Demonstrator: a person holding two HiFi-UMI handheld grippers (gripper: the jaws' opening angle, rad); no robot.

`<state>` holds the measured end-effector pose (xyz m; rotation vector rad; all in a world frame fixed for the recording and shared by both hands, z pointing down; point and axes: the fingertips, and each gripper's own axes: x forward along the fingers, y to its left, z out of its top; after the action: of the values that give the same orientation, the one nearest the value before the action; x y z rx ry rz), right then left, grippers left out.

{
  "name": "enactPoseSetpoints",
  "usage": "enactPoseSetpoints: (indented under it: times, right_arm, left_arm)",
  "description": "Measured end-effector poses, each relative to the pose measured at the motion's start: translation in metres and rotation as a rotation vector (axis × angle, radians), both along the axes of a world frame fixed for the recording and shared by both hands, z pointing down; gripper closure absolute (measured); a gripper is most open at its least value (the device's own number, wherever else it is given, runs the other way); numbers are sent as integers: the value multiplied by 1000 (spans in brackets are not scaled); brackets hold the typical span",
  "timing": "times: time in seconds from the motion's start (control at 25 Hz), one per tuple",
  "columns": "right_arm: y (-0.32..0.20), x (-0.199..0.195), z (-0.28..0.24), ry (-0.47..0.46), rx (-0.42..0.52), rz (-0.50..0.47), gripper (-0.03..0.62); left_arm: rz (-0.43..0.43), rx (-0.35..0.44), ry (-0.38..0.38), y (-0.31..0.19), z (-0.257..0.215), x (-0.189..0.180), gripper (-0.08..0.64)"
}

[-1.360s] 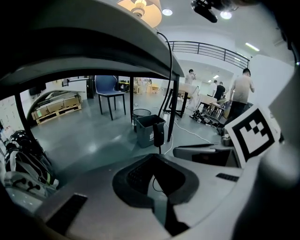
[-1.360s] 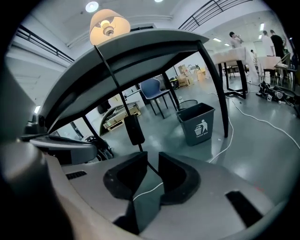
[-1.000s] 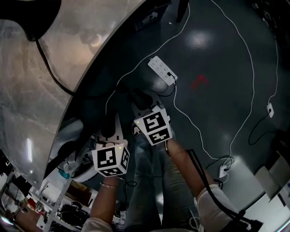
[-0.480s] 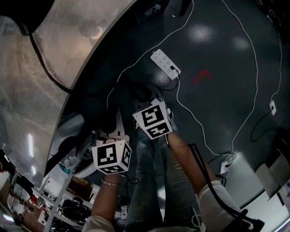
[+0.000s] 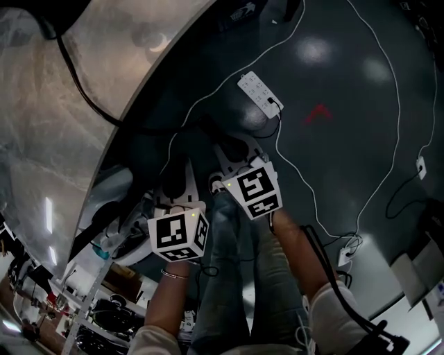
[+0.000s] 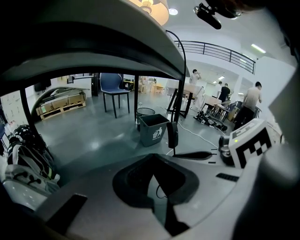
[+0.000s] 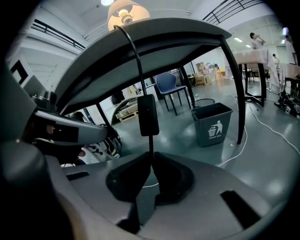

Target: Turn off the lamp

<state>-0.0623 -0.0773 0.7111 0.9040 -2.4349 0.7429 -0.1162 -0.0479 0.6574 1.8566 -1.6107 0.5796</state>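
1. The worktop [image 5: 62, 118] fills the head view's upper left; the floor [image 5: 347, 139] lies to its right.
2. A power strip [image 5: 260, 92] lies on the floor, right of the worktop's edge.
3. The lamp's shade [image 7: 124, 13] sits above the worktop. Its cord [image 7: 133, 61] drops over the edge, and the switch [image 7: 147, 115] hangs just above the tips of the right hand-held gripper [image 7: 151, 158].
4. A bin [image 7: 213, 124] stands on the floor right of the switch, a chair [image 7: 168, 86] behind it.
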Motion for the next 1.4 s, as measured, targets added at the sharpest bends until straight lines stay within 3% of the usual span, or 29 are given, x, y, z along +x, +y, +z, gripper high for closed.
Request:
enactPoseSetpoints:
  times: [0.48, 1.0, 1.4]
  right_arm:
    - [26, 31, -71, -42, 39, 36, 577]
    - [46, 44, -194, -61, 41, 47, 577]
    - [58, 43, -232, -49, 24, 27, 577]
  left_arm:
    - [-3, 42, 15, 5, -41, 17, 552]
    - [24, 63, 13, 21, -159, 36, 552]
    - [70, 88, 29, 18, -221, 51, 552]
